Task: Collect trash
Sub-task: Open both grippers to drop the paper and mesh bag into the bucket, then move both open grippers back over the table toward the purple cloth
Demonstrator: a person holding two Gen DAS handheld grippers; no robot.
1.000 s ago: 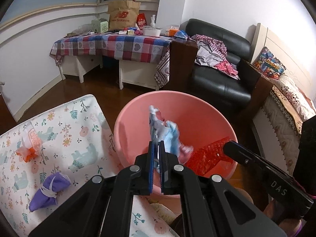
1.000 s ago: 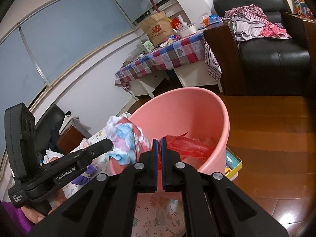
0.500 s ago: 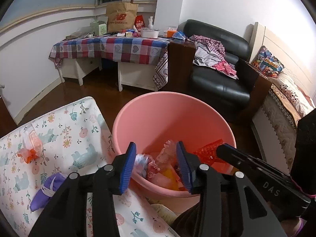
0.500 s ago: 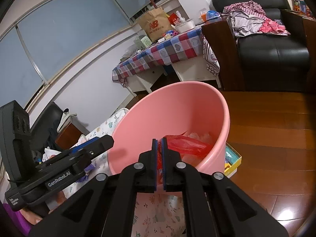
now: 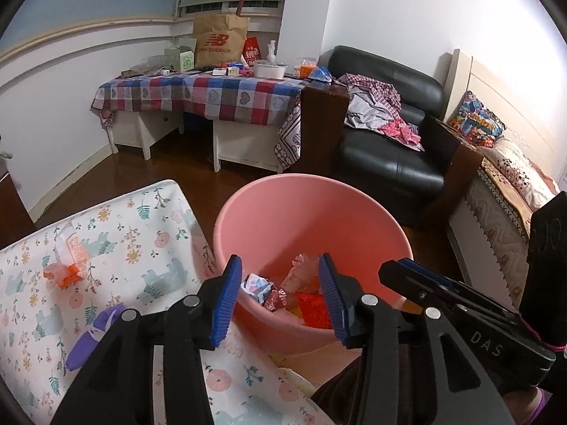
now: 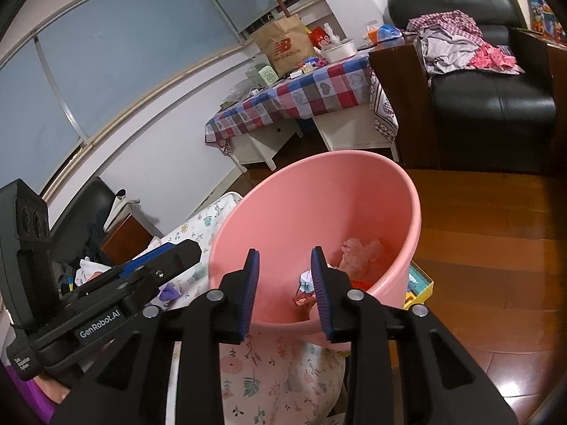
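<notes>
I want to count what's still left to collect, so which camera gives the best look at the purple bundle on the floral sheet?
The left wrist view: the purple bundle lies in the open on the floral sheet, only its lower edge cut by the gripper's body. In the right wrist view just a purple scrap peeks past the left gripper.

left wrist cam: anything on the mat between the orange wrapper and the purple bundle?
Nothing: only bare floral mat separates the orange wrapper from the purple bundle, seen in the left wrist view.
</notes>
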